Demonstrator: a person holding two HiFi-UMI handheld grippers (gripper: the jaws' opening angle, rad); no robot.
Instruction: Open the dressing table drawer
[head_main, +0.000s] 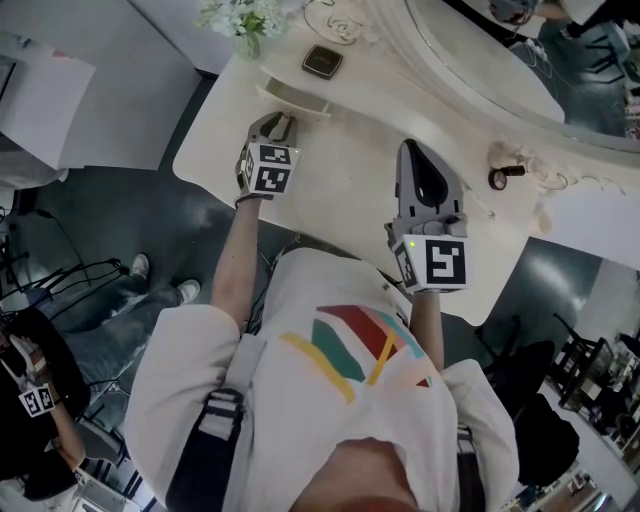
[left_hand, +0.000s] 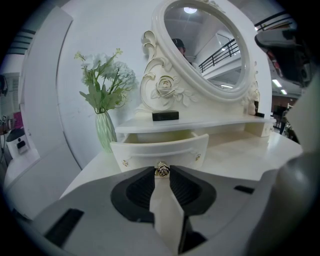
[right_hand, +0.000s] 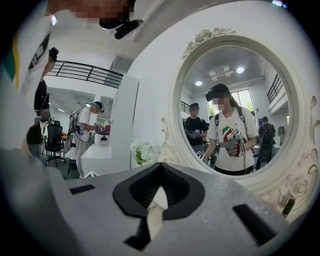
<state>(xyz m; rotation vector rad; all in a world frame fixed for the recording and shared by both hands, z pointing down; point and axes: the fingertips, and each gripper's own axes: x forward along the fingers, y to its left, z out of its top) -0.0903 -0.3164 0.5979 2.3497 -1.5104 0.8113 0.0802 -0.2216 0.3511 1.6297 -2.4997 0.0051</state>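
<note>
The cream dressing table (head_main: 350, 190) has a small drawer (left_hand: 160, 149) under its shelf, and the drawer (head_main: 296, 99) stands pulled partway out. A gold rose knob (left_hand: 161, 170) sits at the middle of the drawer front. My left gripper (left_hand: 161, 173) is shut on this knob, with a dark pad on either side. In the head view the left gripper (head_main: 281, 124) points at the drawer front. My right gripper (head_main: 411, 150) hovers over the tabletop to the right, shut with nothing in it. In the right gripper view the right gripper (right_hand: 160, 176) faces the oval mirror (right_hand: 235, 110).
A green vase of white flowers (left_hand: 105, 131) stands left of the drawer. A black box (left_hand: 165, 116) lies on the shelf above the drawer. Small dark cosmetic items (head_main: 505, 176) lie at the right by the mirror frame. Another person (head_main: 40, 400) stands at lower left, off the table.
</note>
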